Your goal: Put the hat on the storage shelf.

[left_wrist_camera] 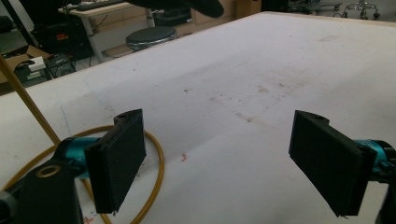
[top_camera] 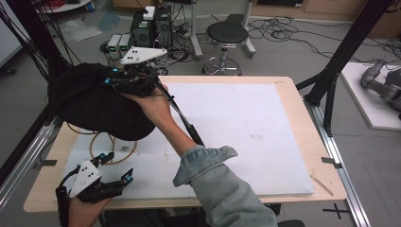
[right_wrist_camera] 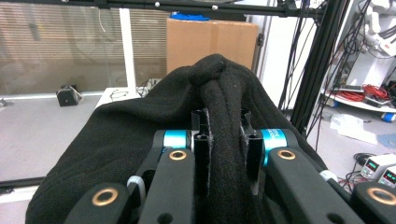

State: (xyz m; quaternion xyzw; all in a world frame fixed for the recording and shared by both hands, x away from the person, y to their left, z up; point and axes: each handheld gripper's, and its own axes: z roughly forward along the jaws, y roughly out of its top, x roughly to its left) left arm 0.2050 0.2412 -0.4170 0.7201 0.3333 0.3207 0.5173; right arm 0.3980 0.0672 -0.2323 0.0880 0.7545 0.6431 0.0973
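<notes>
- Pinching a fold of the black fleece cloth [right_wrist_camera: 219, 116], the right tongs [top_camera: 135, 78] held it lifted over the bench [top_camera: 283, 109].
- Left tongs [top_camera: 106, 177] rested spread and empty; placing the cloth seemingly remained.

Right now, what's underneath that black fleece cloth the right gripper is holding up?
Under the black fleece cloth a loop of yellowish tube pokes out onto the white table mat. The loop's far part is covered by the cloth, so whatever else lies there is hidden.

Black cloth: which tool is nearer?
Right. The right tool is shut on a fold of the black cloth; the left tool sits open at the table's near-left corner, apart from it.
</notes>
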